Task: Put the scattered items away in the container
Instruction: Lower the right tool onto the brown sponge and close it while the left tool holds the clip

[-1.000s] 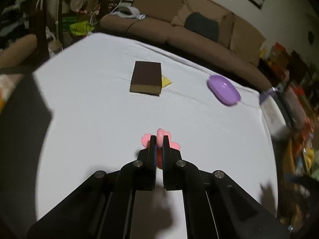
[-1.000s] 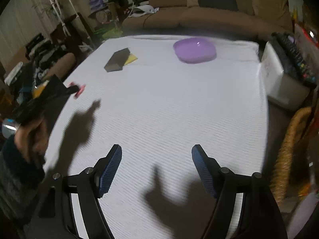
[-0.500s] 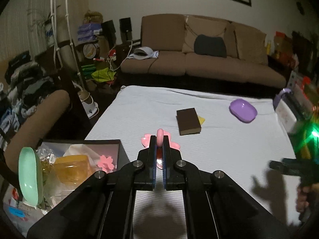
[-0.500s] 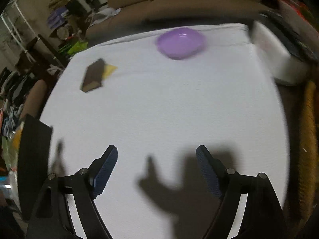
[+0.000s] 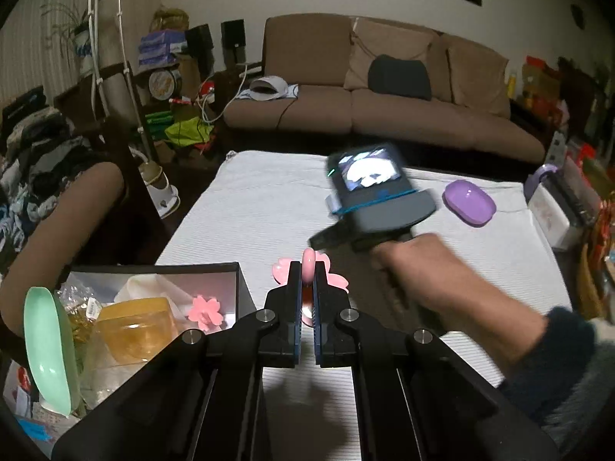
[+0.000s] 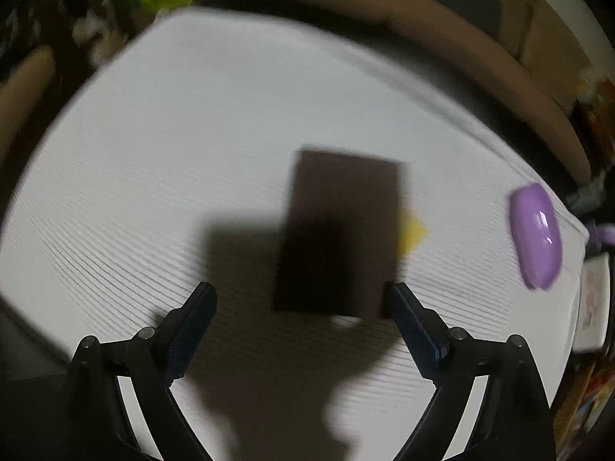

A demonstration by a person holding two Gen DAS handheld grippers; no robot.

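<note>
Two items, amber jar [image 5: 136,333] and pink flower [image 5: 202,310], inside black box [image 5: 241,287].

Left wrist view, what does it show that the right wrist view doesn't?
Only the left: the left gripper shut on a pink flower clip, the black box of items, and the right hand. Only the right: the open right gripper over the brown sponge. Both: the white table and purple dish.

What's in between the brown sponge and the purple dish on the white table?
In the right wrist view, a small yellow piece pokes out beside the brown sponge. After it, only bare white tablecloth stretches to the purple dish.
</note>
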